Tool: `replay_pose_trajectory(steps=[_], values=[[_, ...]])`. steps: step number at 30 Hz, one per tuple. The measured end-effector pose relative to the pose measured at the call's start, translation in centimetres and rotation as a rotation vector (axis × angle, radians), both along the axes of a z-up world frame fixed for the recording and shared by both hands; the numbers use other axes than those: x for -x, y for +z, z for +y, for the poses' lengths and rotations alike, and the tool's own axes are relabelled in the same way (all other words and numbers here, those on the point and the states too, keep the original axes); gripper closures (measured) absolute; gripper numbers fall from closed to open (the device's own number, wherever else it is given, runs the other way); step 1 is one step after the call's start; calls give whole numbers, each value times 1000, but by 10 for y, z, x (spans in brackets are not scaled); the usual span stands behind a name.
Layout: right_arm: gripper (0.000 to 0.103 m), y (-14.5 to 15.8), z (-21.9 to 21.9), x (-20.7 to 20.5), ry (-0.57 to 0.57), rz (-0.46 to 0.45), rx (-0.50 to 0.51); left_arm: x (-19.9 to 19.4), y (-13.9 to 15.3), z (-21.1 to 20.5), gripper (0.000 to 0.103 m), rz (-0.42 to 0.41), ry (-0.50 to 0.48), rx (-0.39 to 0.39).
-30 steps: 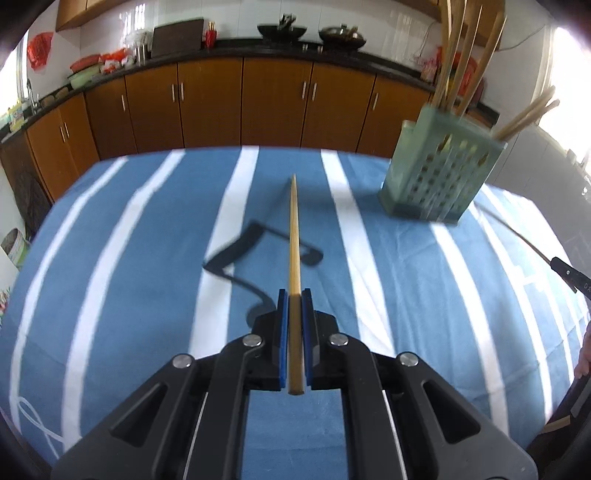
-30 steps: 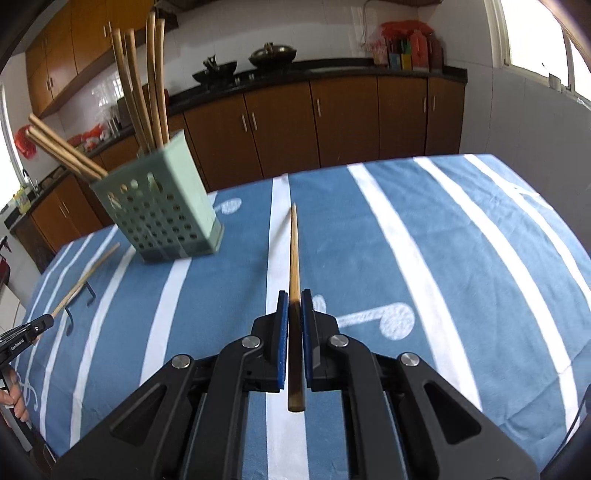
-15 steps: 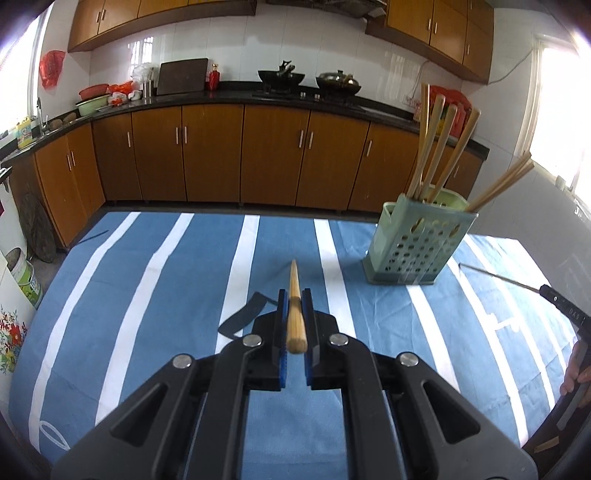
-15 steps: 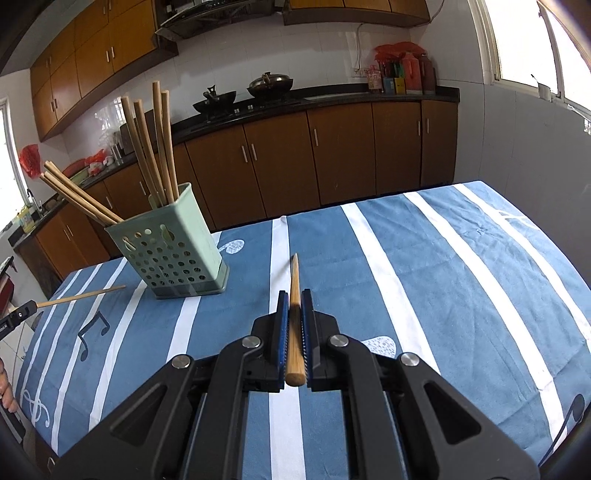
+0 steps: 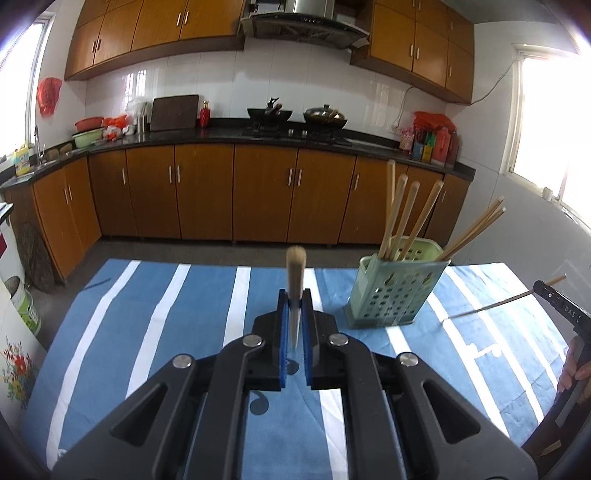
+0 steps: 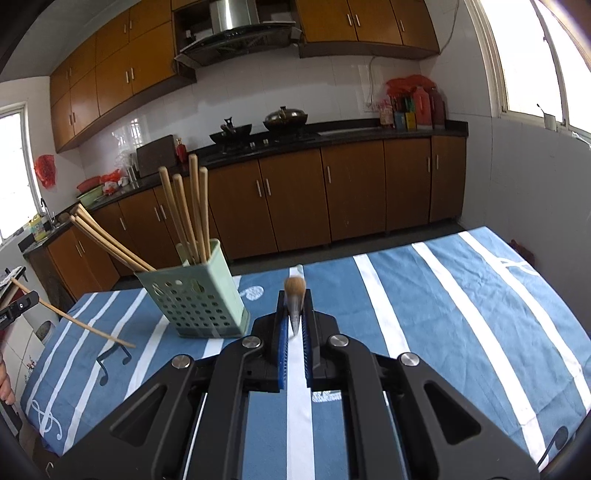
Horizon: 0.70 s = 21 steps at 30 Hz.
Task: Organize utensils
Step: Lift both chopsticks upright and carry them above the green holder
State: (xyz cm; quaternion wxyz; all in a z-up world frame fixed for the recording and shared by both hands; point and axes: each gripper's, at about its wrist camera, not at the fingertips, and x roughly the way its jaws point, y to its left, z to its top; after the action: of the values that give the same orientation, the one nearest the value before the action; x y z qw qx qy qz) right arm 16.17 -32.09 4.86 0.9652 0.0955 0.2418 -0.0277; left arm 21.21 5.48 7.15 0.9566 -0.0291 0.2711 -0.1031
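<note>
Both chopsticks have been raised off the striped tablecloth (image 5: 155,332) since earlier: one chopstick (image 5: 295,280) is clamped in the left gripper (image 5: 294,325), another chopstick (image 6: 294,302) in the right gripper (image 6: 294,325).

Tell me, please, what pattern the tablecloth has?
The tablecloth is blue with white stripes and white music notes, clearest in the right wrist view.

This is a home kitchen. Brown wooden base cabinets (image 5: 207,192) run under a long black worktop (image 5: 221,138), with matching wall cupboards (image 5: 155,33) above white tiled walls. A steel extractor hood (image 6: 236,33) hangs over a gas hob carrying a black wok (image 5: 269,112) and a lidded pan (image 6: 285,117). Sauce bottles (image 6: 413,107) stand by the window, and a sink tap (image 5: 37,142) sits at the far left.
</note>
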Motion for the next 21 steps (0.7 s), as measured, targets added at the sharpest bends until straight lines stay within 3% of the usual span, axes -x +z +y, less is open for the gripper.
replay_pose_trajectory(steps=[10, 21], values=[[96, 43, 16, 3, 94, -75, -41, 8, 38, -18, 95, -61, -65, 26], [96, 114, 43, 15, 192, -285, -59, 32, 103, -66, 95, -205, -207, 67]])
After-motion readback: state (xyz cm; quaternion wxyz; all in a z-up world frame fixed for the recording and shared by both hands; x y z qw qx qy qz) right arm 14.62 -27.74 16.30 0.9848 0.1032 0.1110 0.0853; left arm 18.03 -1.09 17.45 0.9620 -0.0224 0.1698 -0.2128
